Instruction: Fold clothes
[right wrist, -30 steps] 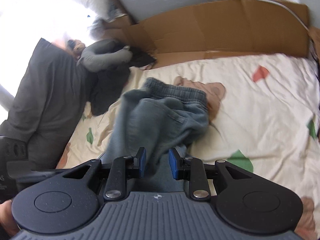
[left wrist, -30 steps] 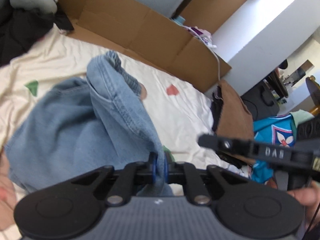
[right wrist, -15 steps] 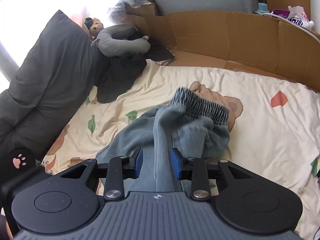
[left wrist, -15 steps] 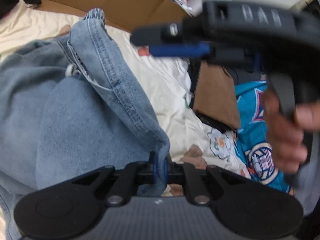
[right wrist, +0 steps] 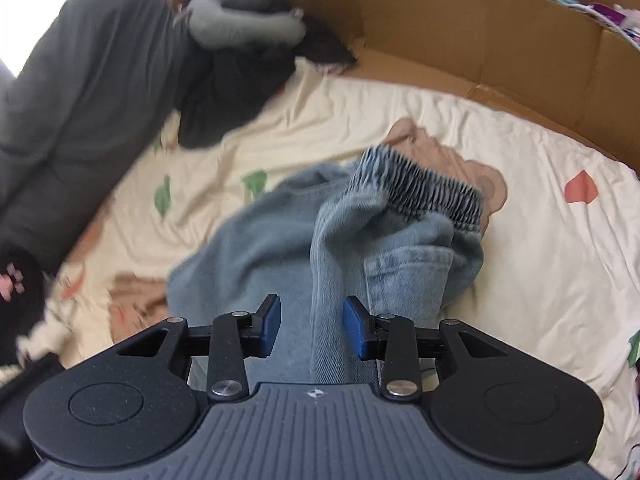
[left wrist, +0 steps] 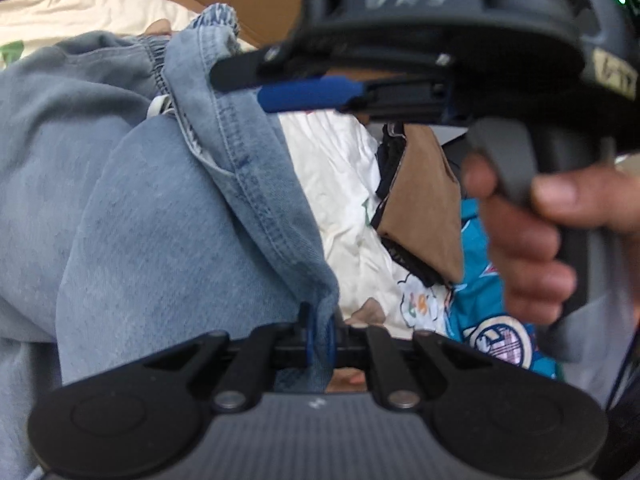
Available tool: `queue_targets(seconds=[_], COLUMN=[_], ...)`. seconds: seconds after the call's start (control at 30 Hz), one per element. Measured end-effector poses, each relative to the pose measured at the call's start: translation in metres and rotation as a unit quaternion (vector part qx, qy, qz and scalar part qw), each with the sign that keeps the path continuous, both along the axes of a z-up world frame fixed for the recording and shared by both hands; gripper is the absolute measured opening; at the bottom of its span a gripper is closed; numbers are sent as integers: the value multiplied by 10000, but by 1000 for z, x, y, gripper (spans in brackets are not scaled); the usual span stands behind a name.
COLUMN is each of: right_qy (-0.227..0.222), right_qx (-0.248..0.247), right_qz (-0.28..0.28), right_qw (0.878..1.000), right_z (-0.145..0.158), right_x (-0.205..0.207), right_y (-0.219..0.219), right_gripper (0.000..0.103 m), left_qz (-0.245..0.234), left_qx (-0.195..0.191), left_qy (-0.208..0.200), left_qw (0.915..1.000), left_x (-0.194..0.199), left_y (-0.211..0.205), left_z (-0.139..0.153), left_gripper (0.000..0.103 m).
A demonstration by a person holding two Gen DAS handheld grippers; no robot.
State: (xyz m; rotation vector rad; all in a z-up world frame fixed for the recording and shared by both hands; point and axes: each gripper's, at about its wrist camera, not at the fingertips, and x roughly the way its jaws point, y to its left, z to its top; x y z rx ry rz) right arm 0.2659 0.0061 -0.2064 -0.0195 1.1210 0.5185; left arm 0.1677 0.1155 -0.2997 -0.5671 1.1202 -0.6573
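Observation:
Light blue jeans (left wrist: pixel 168 216) lie bunched on a cream printed bedsheet (right wrist: pixel 520 184), their elastic waistband (right wrist: pixel 424 188) at the far end. My left gripper (left wrist: pixel 318 336) is shut on a hem edge of the denim and holds it raised. My right gripper (right wrist: pixel 312 328) is open, and a ridge of the jeans (right wrist: pixel 332 280) runs between its blue pads (right wrist: pixel 269 326) without being pinched. In the left wrist view the right gripper (left wrist: pixel 256 86) hovers over the waistband, held by a hand (left wrist: pixel 536 232).
A cardboard wall (right wrist: pixel 500 52) borders the bed's far side. A dark grey cushion (right wrist: pixel 76 92), a grey neck pillow (right wrist: pixel 244 24) and a dark garment (right wrist: pixel 224 92) lie at the left. A brown garment (left wrist: pixel 424 208) and a teal shirt (left wrist: pixel 480 312) lie at the right.
My left gripper has drawn in low against the jeans, its hold unchanged. The right gripper has swung in over the waistband, and its jaws have widened a little around the denim ridge.

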Motion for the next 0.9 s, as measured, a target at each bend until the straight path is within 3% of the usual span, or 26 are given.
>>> queue_targets(seconds=[0.07, 0.1, 0.13, 0.23, 0.33, 0.53, 0.8, 0.9], right_qy=[95, 176, 198, 188, 216, 375, 505, 552], right_qx=[-277, -374, -413, -277, -191, -158, -301, -189], right_qz=[134, 125, 88, 3, -85, -396, -901, -1085], right_qw=[9995, 9991, 9989, 9994, 9995, 9984, 9942, 9924], right_z=[-11, -15, -16, -10, -7, -10, -18, -26], right_x=[0, 1, 1, 1, 0, -12, -33, -34], right_y=[4, 3, -1, -17, -31, -55, -100, -114], right_gripper=[35, 6, 1, 1, 1, 1, 1, 1], left_qz=[13, 15, 24, -15, -106, 513, 1022, 1144], left_qx=[-47, -40, -12, 91, 240, 365, 1578, 1844], left_qy=[24, 35, 64, 57, -107, -197, -350, -349], left_qw=[10000, 10000, 10000, 9999, 9996, 9978, 9816, 9755], left_x=[1, 1, 0, -2, 0, 16, 63, 83], left_y=[4, 7, 10, 22, 34, 63, 93, 108], left_z=[-1, 0, 0, 8, 19, 26, 20, 15], left_gripper=[8, 11, 17, 31, 35, 41, 41, 41])
